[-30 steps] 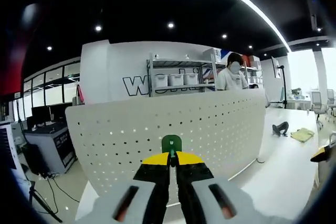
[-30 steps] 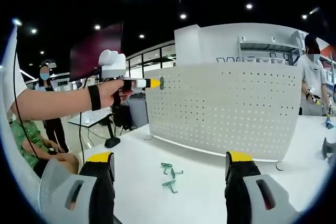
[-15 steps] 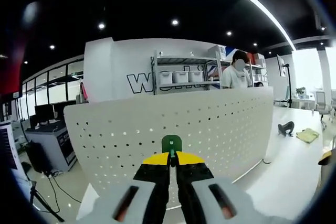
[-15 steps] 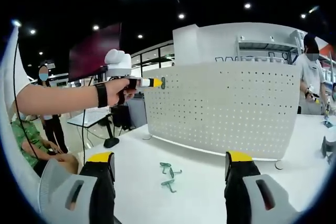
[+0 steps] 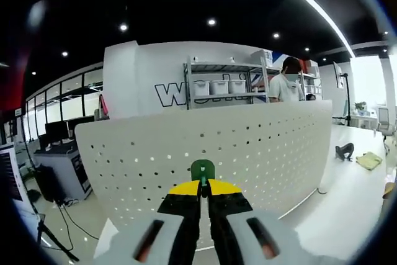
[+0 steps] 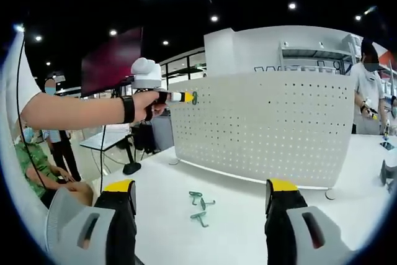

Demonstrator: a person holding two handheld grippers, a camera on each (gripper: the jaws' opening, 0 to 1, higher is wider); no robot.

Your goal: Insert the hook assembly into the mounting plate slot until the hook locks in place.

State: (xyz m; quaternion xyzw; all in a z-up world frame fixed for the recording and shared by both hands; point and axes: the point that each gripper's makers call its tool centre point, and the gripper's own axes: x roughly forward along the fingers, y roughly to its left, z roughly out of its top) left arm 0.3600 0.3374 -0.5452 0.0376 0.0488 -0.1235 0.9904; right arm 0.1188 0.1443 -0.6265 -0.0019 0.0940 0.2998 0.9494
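My left gripper [image 5: 203, 184] is shut on a green hook [image 5: 202, 170], whose rounded top sticks up between the yellow-tipped jaws. It faces the white perforated mounting plate [image 5: 260, 147], close to the plate's upper left part. In the right gripper view the left gripper [image 6: 186, 97] is held by a person's hand just at the plate's [image 6: 267, 128] top left corner, with the green hook [image 6: 194, 97] at its tip. My right gripper [image 6: 201, 193] hangs open low over the table, jaws wide apart. A few loose green hooks [image 6: 200, 206] lie on the table between them.
The white table [image 6: 236, 228] runs in front of the upright plate. A seated person and a standing one are at the left in the right gripper view; another person stands at the far right behind the plate. Shelving [image 5: 223, 88] stands behind the plate.
The left gripper with the hook has moved a little to the right, nearer the plate's top left corner. The right gripper has stayed open and still.
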